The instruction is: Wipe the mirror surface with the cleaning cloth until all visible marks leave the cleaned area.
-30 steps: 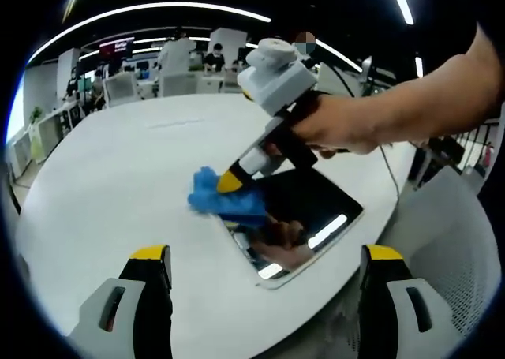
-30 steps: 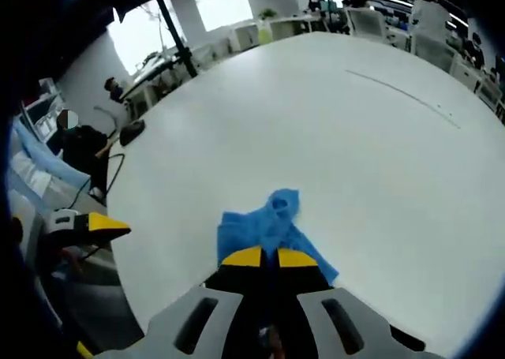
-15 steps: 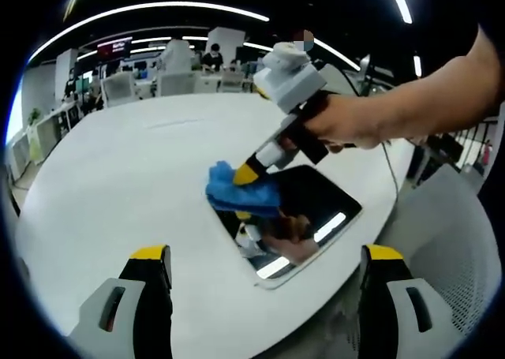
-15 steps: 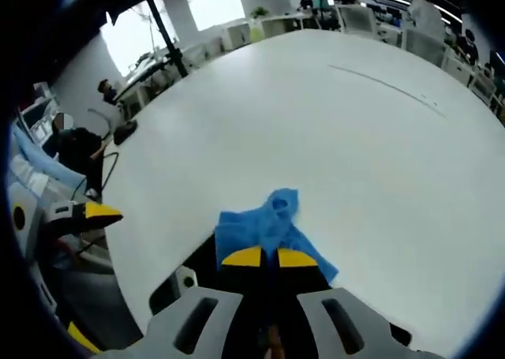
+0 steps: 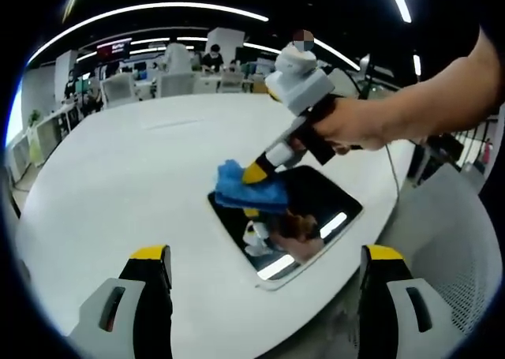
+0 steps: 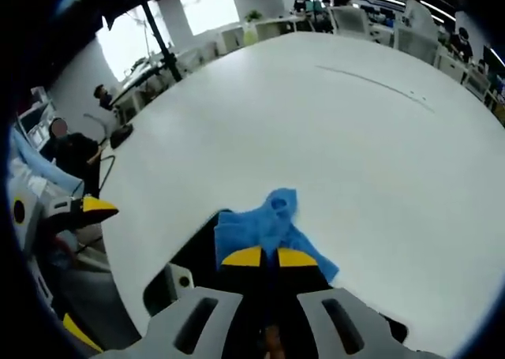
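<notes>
The mirror (image 5: 296, 217) lies flat on the big white table (image 5: 118, 177), close to the table's edge. Its glass is dark and shiny, and it reflects the ceiling lights and the tool above it. I cannot make out any marks on it from here.

The blue cleaning cloth (image 5: 248, 193) sits on the far corner of the mirror, partly on the glass and partly over its rim. The right gripper (image 5: 254, 173) has its two yellow tips squeezed together on the cloth and presses it down. In the right gripper view, the right gripper (image 6: 261, 257) has the cloth (image 6: 264, 225) bunched up in front of its closed tips. A person's hand (image 5: 351, 126) holds this tool.

The left gripper (image 5: 264, 256) hangs near the table edge with its jaws wide apart and nothing between them. It touches nothing.

What could go wrong? The mirror is loose and close to the edge, so a hard push might slide it off the table. The cloth is also a small bunch, so it could miss spots or slip out of the tips.
</notes>
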Available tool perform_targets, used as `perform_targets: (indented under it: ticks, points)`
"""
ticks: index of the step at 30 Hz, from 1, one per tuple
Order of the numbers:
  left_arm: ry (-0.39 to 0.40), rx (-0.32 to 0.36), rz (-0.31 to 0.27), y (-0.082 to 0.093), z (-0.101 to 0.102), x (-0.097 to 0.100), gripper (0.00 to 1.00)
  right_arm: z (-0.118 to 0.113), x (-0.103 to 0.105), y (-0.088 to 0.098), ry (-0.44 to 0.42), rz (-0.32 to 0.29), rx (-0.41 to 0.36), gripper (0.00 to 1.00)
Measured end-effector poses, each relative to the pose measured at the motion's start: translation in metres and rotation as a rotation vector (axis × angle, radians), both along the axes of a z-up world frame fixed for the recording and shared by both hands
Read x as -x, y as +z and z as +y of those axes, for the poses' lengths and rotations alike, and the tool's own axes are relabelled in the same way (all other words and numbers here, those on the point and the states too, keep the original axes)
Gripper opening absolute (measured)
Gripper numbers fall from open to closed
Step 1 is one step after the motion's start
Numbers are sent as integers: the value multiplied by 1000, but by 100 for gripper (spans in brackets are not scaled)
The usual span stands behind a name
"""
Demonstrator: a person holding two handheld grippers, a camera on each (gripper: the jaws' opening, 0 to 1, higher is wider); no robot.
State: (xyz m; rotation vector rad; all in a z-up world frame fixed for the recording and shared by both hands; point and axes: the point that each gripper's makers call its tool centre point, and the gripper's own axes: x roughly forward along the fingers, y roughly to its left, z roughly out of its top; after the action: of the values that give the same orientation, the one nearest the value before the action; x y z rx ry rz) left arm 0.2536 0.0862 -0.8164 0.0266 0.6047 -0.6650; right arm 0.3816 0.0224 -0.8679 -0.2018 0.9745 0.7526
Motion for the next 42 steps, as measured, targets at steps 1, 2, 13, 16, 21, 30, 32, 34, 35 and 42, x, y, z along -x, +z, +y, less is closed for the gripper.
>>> perform_targets:
  ticks: [1, 2, 13, 16, 21, 30, 32, 34, 35, 42]
  points:
    - [1, 0, 2, 0, 0, 0, 100, 1, 1, 0, -1, 0, 4, 0]
    - [3, 2, 6, -1, 0, 0, 100, 1, 3, 0, -1, 3, 6, 0]
    - [0, 5, -7, 2, -1, 0, 100, 2, 41, 0, 6, 31, -9, 0]
    - [2, 5, -8, 2, 0, 0, 100, 3, 50, 0, 7, 36, -15, 0]
    - [8, 5, -14, 2, 1, -1, 100, 4, 66, 0, 15, 52, -22, 0]
    - [13, 2, -18, 3, 2, -2, 100, 4, 96, 0, 37, 68, -31, 0]
    - [15, 4, -17, 3, 2, -2, 100, 4, 102, 0, 40, 71, -35, 0]
    - [16, 4, -18, 3, 2, -2, 100, 4, 110, 0, 42, 80, -42, 0]
    - [16, 3, -18, 3, 2, -2, 100, 5, 113, 0, 44, 83, -44, 0]
    - [18, 1, -16, 2, 3, -2, 100, 7, 138, 0, 41, 121, -68, 0]
